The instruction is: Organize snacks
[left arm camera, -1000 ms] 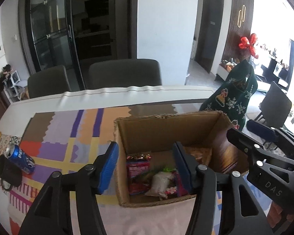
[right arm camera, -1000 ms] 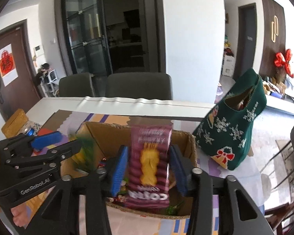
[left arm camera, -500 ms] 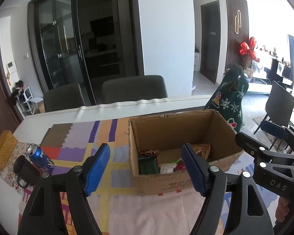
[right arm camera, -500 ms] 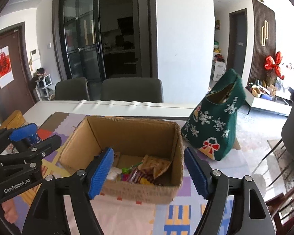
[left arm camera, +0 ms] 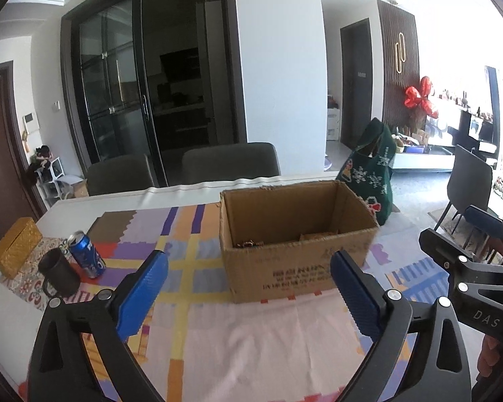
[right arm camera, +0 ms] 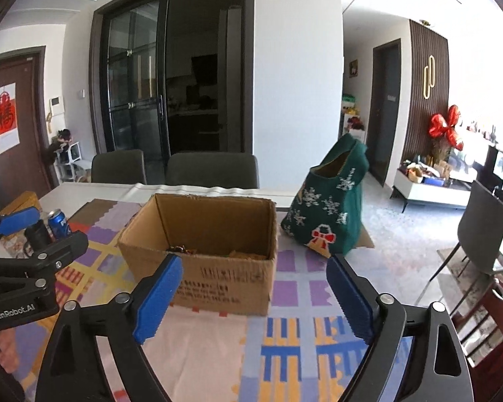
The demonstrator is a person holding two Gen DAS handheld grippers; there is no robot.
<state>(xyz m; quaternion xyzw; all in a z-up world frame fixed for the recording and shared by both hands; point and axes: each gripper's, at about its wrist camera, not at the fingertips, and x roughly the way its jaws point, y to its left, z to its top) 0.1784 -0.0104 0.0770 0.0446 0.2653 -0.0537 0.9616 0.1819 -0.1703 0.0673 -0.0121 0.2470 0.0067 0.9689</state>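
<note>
The cardboard box (left arm camera: 298,251) stands open-topped on the patchwork tablecloth (left arm camera: 191,268), about midway along the tabletop and nearer its far edge than the near one. Low inside it, only the tops of a few snack packets (right arm camera: 241,254) show above the front wall; what they are cannot be told.

The left gripper (left arm camera: 248,288) hangs above the near part of the cloth, short of the box and clear of it. Its jaws are opening and already stand wide, with nothing between the blue pads (left arm camera: 141,298). The right gripper (right arm camera: 253,296) is likewise short of the box, its jaws opening wide and empty; each gripper shows at the edge of the other's view.

Just beyond the box's right end, at the far right corner of the table, a green knitted bag (right arm camera: 332,207) with snowflakes and a red bow stands upright. Toward the left edge stand a blue drink can (left arm camera: 85,255) and a dark mug (left arm camera: 58,272), close together, with a golden woven box (left arm camera: 15,246) just beyond them. Two grey chairs (left arm camera: 231,164) stand at the far edge.
</note>
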